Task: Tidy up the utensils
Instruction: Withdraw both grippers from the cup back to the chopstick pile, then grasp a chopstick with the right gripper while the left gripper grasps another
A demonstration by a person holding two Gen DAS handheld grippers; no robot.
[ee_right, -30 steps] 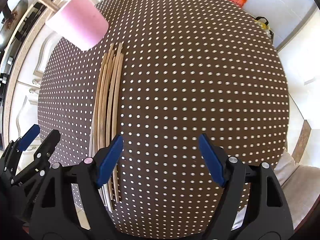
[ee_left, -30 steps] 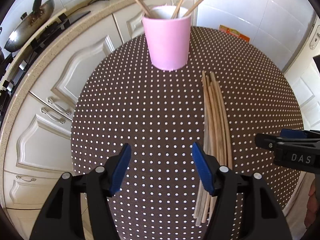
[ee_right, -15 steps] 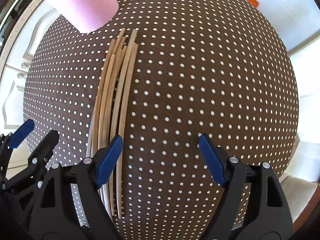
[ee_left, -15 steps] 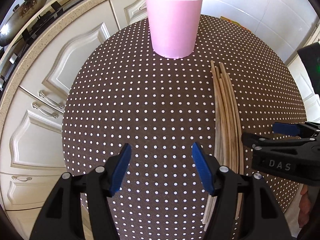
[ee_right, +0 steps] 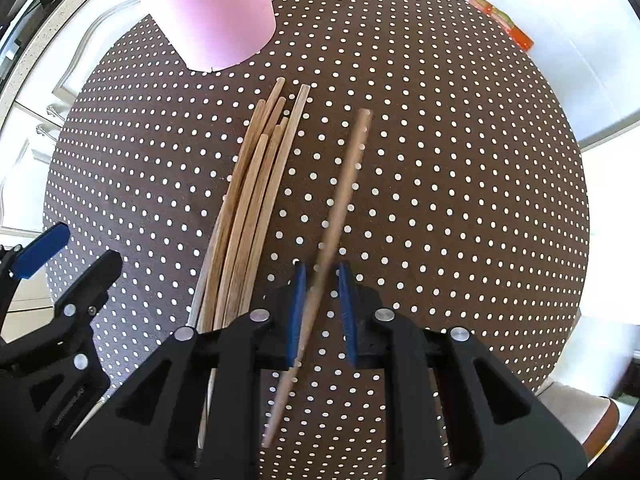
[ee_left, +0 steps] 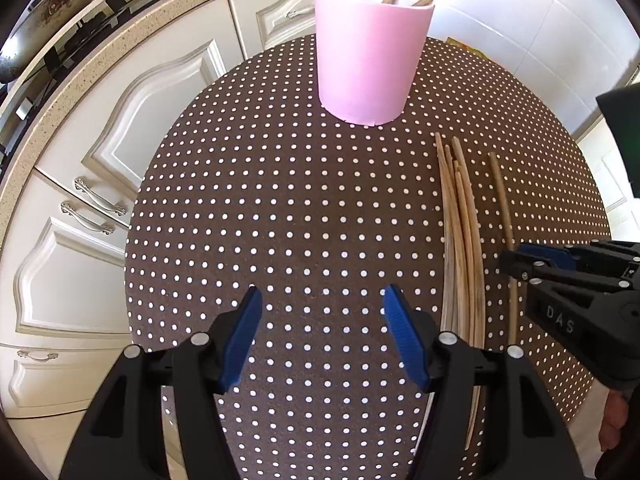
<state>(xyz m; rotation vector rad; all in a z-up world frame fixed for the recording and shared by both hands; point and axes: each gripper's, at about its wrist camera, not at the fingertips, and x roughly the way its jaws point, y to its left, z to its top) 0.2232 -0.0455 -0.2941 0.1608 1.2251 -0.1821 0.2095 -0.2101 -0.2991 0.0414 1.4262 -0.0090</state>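
A pink cup (ee_left: pixel 368 56) (ee_right: pixel 216 12) with three chopsticks standing in it sits at the far side of the round brown dotted table (ee_left: pixel 280 200). A bundle of wooden chopsticks (ee_left: pixel 460 240) (ee_right: pixel 248 208) lies flat to the right of my left gripper. One single chopstick (ee_left: pixel 502 200) (ee_right: pixel 348 184) lies apart from the bundle, blurred. My right gripper (ee_right: pixel 322 304) (ee_left: pixel 516 256) points down over it. Its jaws are closing with that chopstick between them, touching the left pad, a gap at the right pad. My left gripper (ee_left: pixel 320 336) (ee_right: pixel 60 256) stands open over bare tabletop, holding nothing.
Cream kitchen cabinets (ee_left: pixel 132 128) and a speckled counter curve round the table's left side, with a wok (ee_left: pixel 52 4) on the stove. An orange packet (ee_right: pixel 504 20) lies beyond the table's far edge. A person's fingers (ee_left: pixel 612 420) show at the right.
Both grippers moved closer to the cup. The right gripper's jaws narrowed sharply around one chopstick, which slid right, away from the bundle. The left gripper's jaws kept their width.
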